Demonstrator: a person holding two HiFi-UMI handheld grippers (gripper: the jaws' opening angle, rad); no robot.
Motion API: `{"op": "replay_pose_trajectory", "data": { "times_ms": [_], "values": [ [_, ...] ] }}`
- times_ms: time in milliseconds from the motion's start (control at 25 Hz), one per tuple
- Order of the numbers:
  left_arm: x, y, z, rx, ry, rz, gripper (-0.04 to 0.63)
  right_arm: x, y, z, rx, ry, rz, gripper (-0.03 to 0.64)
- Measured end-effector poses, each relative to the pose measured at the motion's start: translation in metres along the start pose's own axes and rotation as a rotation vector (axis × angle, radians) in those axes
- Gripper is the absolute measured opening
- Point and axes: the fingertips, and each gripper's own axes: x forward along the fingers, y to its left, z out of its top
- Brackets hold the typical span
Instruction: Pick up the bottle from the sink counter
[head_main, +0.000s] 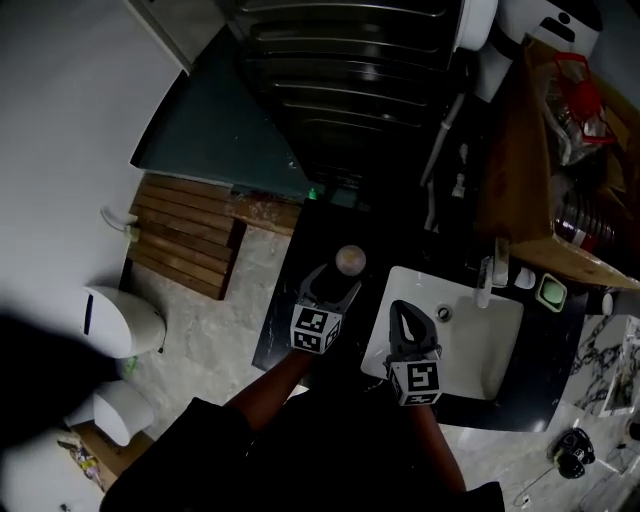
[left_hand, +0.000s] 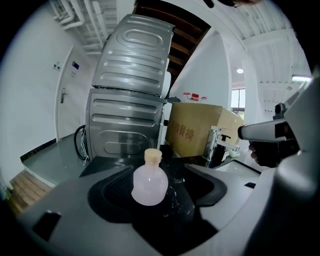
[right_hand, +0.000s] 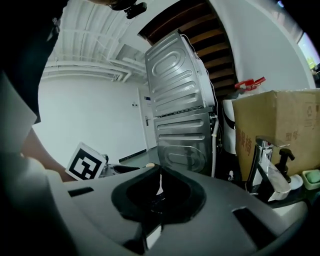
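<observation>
A small pale pink bottle (left_hand: 149, 182) with a tan cap stands upright on the black sink counter (head_main: 285, 310). From the head view I look down on its round top (head_main: 350, 260). My left gripper (head_main: 333, 281) reaches to it, and its jaws stand open on either side of the bottle (left_hand: 167, 194), with a clear gap on the right side. My right gripper (head_main: 405, 322) hovers over the white sink basin (head_main: 505, 345). Its jaws are shut with only a thin slit between them (right_hand: 159, 192), and they hold nothing.
A tall metal appliance (left_hand: 130, 115) stands behind the counter. A cardboard box (left_hand: 200, 132) sits to the right of it, by the faucet (head_main: 485, 280) and a green soap dish (head_main: 551, 292). A toilet (head_main: 120, 322) and a wooden mat (head_main: 190, 235) are on the floor at the left.
</observation>
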Motion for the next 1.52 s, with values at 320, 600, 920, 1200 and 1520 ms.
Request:
{"op": "replay_pose_trajectory", "data": {
  "times_ms": [320, 600, 920, 1200, 1520],
  "values": [
    [0.038, 0.020, -0.030, -0.026, 0.106, 0.034, 0.379, 0.007, -0.011, 0.000, 0.011, 0.004, 0.028, 0.040],
    [0.063, 0.023, -0.034, -0.032, 0.154, 0.038, 0.394, 0.011, -0.029, -0.006, 0.010, 0.033, 0.003, 0.040],
    [0.075, 0.025, -0.051, 0.020, 0.271, 0.087, 0.399, 0.007, -0.038, -0.019, -0.011, 0.060, 0.009, 0.040],
    [0.079, 0.025, -0.057, 0.040, 0.325, 0.081, 0.396, -0.007, -0.037, -0.043, 0.012, 0.085, 0.010, 0.040],
    [0.069, 0.016, -0.053, 0.051, 0.273, 0.041, 0.396, -0.020, -0.036, -0.045, 0.002, 0.089, -0.014, 0.040]
  ]
}}
